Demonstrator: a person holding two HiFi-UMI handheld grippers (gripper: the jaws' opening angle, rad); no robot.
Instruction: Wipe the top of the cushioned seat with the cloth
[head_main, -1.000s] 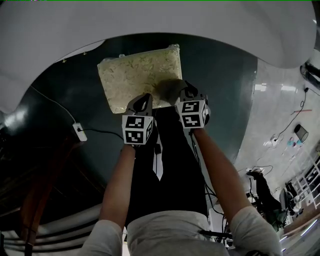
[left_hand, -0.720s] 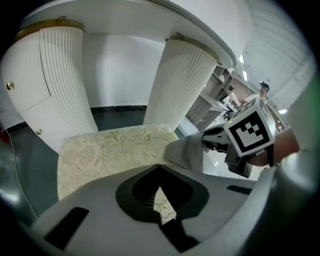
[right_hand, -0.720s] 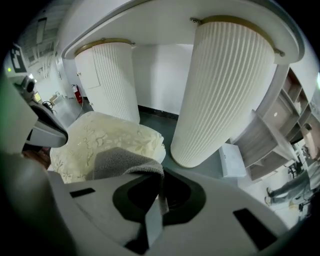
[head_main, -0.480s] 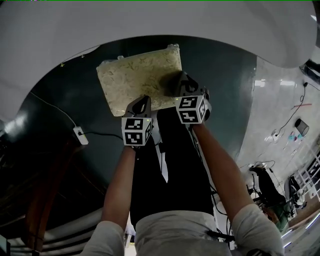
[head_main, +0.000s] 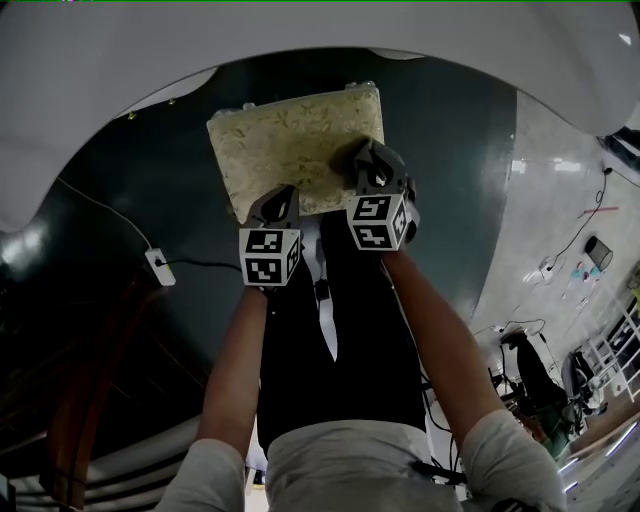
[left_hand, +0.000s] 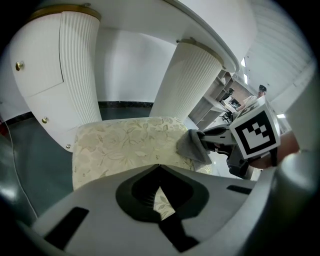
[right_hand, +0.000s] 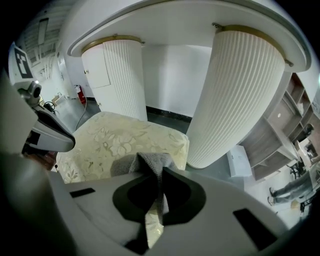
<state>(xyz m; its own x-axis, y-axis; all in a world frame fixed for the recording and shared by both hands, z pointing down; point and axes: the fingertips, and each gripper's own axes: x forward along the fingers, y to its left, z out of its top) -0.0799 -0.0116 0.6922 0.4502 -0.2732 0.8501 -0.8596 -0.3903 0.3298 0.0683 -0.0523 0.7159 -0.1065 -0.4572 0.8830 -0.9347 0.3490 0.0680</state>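
Observation:
The cushioned seat (head_main: 290, 145) has a cream floral top and sits under the white counter. It also fills the middle of the left gripper view (left_hand: 125, 145) and the right gripper view (right_hand: 120, 142). My right gripper (head_main: 362, 165) is shut on a grey cloth (right_hand: 150, 165), which rests on the seat's near right part. The cloth (left_hand: 194, 146) hangs from those jaws in the left gripper view. My left gripper (head_main: 278, 205) hovers at the seat's near edge, its jaws shut on nothing.
Two white ribbed columns (right_hand: 240, 100) (right_hand: 117, 75) carry the curved counter (head_main: 300, 40) behind and over the seat. A white power strip (head_main: 160, 268) with its cable lies on the dark floor at the left. The person's legs stand just before the seat.
The right gripper has carried the cloth a little farther over the seat top, away from me. The left gripper has stayed at the near edge.

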